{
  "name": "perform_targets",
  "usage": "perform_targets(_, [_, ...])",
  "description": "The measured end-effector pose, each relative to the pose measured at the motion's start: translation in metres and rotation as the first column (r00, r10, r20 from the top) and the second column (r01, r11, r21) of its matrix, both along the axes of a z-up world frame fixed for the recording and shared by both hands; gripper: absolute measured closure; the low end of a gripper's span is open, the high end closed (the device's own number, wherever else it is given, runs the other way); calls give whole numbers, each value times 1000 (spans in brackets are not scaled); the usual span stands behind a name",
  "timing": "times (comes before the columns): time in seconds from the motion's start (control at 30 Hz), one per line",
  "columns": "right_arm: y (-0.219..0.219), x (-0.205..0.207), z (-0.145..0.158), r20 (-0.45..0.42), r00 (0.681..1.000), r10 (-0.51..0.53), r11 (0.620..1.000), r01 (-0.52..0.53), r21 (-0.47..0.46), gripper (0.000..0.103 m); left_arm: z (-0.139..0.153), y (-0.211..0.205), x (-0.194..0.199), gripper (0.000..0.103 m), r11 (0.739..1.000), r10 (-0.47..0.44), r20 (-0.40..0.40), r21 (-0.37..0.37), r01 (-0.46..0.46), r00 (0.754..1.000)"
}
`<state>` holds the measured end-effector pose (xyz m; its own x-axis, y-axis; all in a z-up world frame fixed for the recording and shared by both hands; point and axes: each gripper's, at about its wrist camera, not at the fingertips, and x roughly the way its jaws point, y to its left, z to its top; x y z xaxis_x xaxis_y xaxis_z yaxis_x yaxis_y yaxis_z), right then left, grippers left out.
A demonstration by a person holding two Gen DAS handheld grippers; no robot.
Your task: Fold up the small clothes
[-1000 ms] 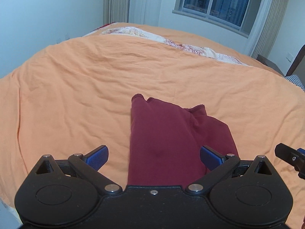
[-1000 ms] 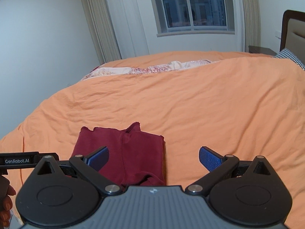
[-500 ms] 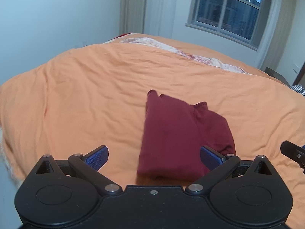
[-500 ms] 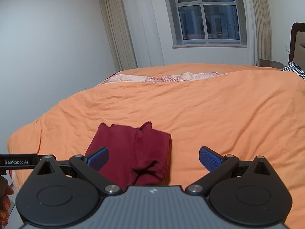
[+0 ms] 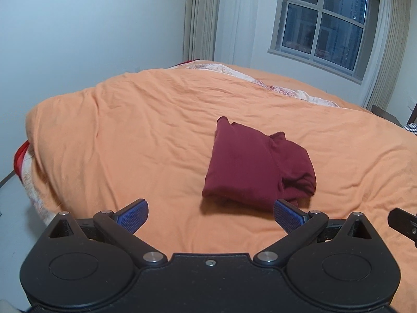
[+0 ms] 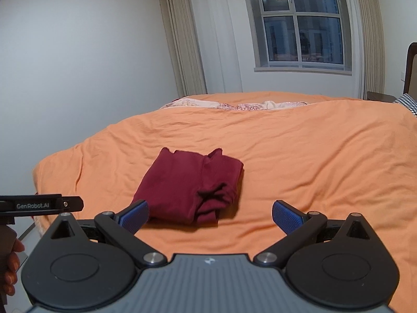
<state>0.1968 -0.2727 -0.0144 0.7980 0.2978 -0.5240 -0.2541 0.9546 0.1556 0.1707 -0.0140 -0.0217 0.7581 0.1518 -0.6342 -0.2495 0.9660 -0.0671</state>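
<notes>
A dark red garment (image 5: pixel 255 167) lies folded into a compact rectangle on the orange bedspread (image 5: pixel 146 140). My left gripper (image 5: pixel 210 215) is open and empty, held back from the garment's near edge. In the right wrist view the same folded garment (image 6: pixel 190 182) sits ahead and slightly left. My right gripper (image 6: pixel 210 215) is open with nothing between its blue pads, also short of the cloth. Part of the other gripper (image 6: pixel 41 204) shows at the left edge, with a hand (image 6: pixel 11 263) below it.
The bedspread's left edge (image 5: pixel 34 156) drops toward the floor. A patterned sheet (image 6: pixel 234 104) lies at the far side of the bed. A window (image 6: pixel 299 34) and curtains stand behind. A headboard and checked pillow (image 6: pixel 406 101) are at the far right.
Both grippers have pulled back and risen from the garment, which now appears farther away and whole in each view. The garment itself has not moved.
</notes>
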Motion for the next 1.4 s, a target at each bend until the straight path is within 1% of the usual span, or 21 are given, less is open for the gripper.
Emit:
perform_targets(0.17, [-13,-43,0,-4,1000,-3,1000,3,10,0,0,-7,-51,1,1000,16,2,19,-16,1000])
perform_targets(0.27, [-18,-65,-2,-11,1000,15,1000,-15,9,0,-2,-9,-80,1,999,38,17,11,-38,999])
perform_targets(0.33, [-18,-76,-3,-8,1000,29,999,-29,-18,0,-5,-8,-98,1,998,55,16,-1,-55,998])
perform_targets(0.43, [-18,-88,2,-6,1000,20,993,-21,-112,0,-6,-9,-121,1,998,61,16,-5,-61,998])
perform_targets(0.5, [-20,-94,7,-8,1000,21,993,-22,-120,0,-5,-8,-132,1,998,57,9,3,-57,998])
perform_targets(0.6, [-21,-99,7,-43,999,29,994,-33,-102,0,-3,-4,-142,1,999,44,-5,29,-43,999])
perform_targets(0.67, [-20,-103,0,-79,997,27,994,-35,-100,0,-3,1,-147,1,998,49,-12,40,-48,999])
perform_targets(0.77, [-13,-100,-7,-119,993,27,994,-39,-98,0,-4,9,-148,1,998,55,-21,36,-54,998])
perform_targets(0.87, [-4,-93,-7,-117,993,11,996,-21,-85,0,-11,18,-144,1,998,32,-39,47,-30,999])
perform_targets(0.97, [9,-83,-6,-137,991,-7,996,-4,-84,0,-14,28,-137,1,998,11,-85,59,-6,996])
perform_targets(1.07, [22,-79,-9,-145,989,5,996,-18,-90,0,-11,38,-133,1,998,-4,-69,62,8,998])
perform_targets(1.13, [29,-77,-15,-171,985,24,994,-41,-99,0,-14,43,-130,1,998,-18,-81,57,22,997])
perform_targets(1.2, [35,-77,-17,-178,983,36,993,-55,-106,0,-18,44,-127,1,997,-39,-94,56,44,995])
perform_targets(1.4, [41,-75,-18,-186,982,24,992,-46,-115,0,-22,46,-120,1,996,-61,-108,54,68,992])
